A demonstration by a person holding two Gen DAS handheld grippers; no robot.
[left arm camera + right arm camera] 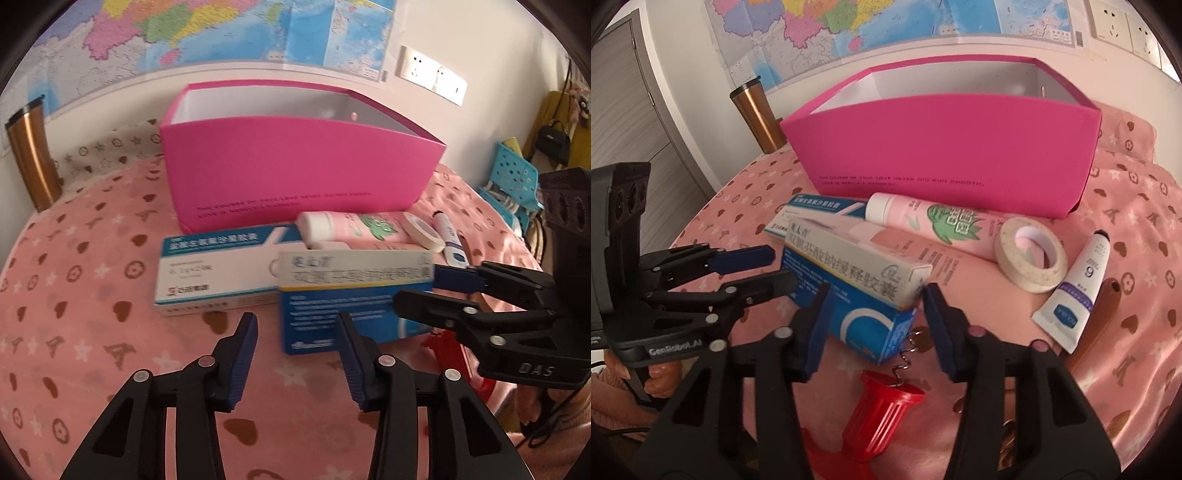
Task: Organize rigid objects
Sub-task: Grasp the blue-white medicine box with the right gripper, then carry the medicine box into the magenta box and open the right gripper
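An open pink box (299, 162) (953, 147) stands at the back of the pink cloth. In front of it lie a white-and-teal medicine carton (218, 273) (816, 210), a pink tube (354, 227) (934, 221), a tape roll (423, 230) (1030, 254) and a small white tube (450, 240) (1078, 288). My right gripper (873, 321) (415, 291) is shut on a blue-and-white medicine box (351, 295) (857, 280), tilted just above the cloth. My left gripper (297, 358) (775, 266) is open and empty, just left of that box.
A red corkscrew (882, 410) lies under the held box. A brown handle (1097, 321) lies beside the small tube. A copper tumbler (29, 155) (759, 114) stands at the back left by the wall. A blue basket (513, 177) sits off the right edge.
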